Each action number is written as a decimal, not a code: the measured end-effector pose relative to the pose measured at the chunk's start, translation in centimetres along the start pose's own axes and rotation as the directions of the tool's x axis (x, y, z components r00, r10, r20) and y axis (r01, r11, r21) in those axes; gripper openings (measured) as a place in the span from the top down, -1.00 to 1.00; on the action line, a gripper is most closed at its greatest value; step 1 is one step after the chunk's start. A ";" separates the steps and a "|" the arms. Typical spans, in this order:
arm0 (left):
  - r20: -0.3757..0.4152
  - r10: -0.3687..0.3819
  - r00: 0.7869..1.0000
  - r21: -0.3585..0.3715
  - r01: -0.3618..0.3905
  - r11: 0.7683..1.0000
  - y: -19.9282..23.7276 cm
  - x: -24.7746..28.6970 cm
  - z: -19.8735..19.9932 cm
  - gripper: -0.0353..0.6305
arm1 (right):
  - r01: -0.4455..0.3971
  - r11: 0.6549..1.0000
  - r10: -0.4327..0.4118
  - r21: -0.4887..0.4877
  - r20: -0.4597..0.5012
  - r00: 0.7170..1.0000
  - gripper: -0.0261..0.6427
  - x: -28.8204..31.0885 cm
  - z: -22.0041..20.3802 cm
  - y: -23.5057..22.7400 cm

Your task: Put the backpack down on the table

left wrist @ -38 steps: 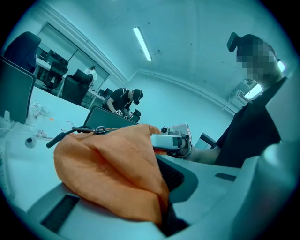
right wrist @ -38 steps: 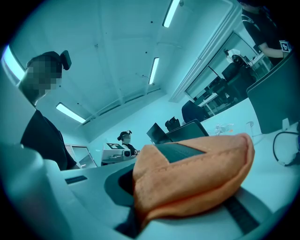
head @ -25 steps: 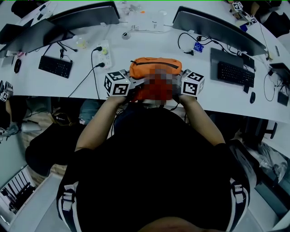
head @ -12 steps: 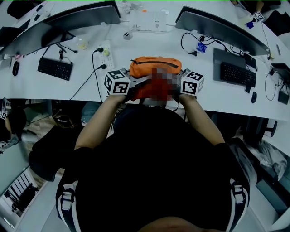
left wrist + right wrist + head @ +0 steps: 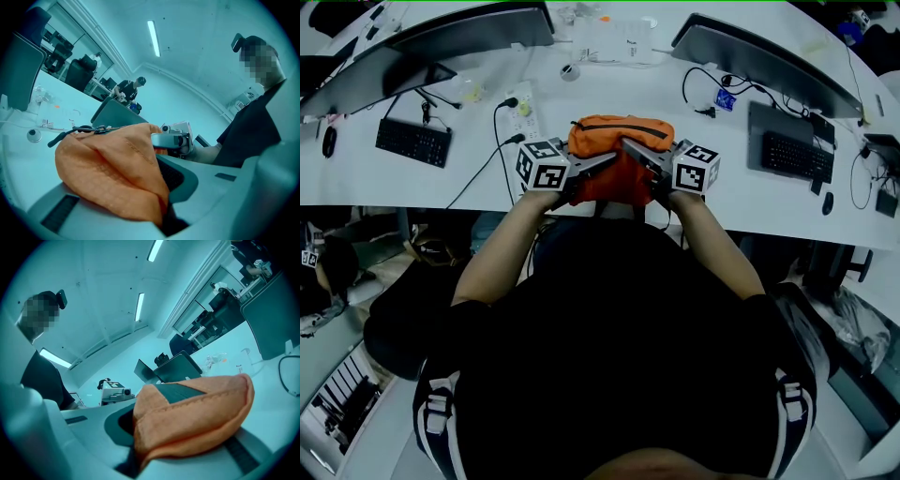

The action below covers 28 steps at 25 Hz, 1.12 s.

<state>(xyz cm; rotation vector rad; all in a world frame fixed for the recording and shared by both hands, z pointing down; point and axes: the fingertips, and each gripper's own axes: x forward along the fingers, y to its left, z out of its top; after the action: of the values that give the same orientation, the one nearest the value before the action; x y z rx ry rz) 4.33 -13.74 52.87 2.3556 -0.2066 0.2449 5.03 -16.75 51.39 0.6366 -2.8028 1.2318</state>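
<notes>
The orange backpack (image 5: 619, 136) has moved a little farther in from the bench's (image 5: 469, 103) near edge and sunk lower toward its top. The left gripper (image 5: 605, 159) and right gripper (image 5: 633, 150), jaws pinching its two sides, have travelled with it.

Seemingly an office: monitors (image 5: 478, 23) and keyboards (image 5: 412, 141) line a long white desk (image 5: 609, 94).
</notes>
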 end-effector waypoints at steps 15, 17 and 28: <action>-0.016 0.033 0.999 -0.049 -0.033 0.998 5.3 -1.9 -0.3 0.69 | 0.000 0.999 0.002 0.054 -0.029 1.000 0.78 4.7 -0.4 -3.4; -0.018 0.037 0.999 -0.056 -0.038 0.998 6.1 -2.1 -0.3 0.69 | 0.001 0.998 0.001 0.060 -0.034 0.999 0.78 5.3 -0.4 -3.9; -0.021 0.050 0.999 -0.092 -0.052 0.994 9.8 -3.0 -0.4 0.69 | 0.018 0.997 -0.013 0.080 -0.053 0.999 0.78 8.2 -0.5 -6.6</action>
<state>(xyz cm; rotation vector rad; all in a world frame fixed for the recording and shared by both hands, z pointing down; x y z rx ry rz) -0.78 -20.23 59.02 2.2572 -0.2638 0.2762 -0.12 -23.33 57.82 0.6191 -2.7131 1.3442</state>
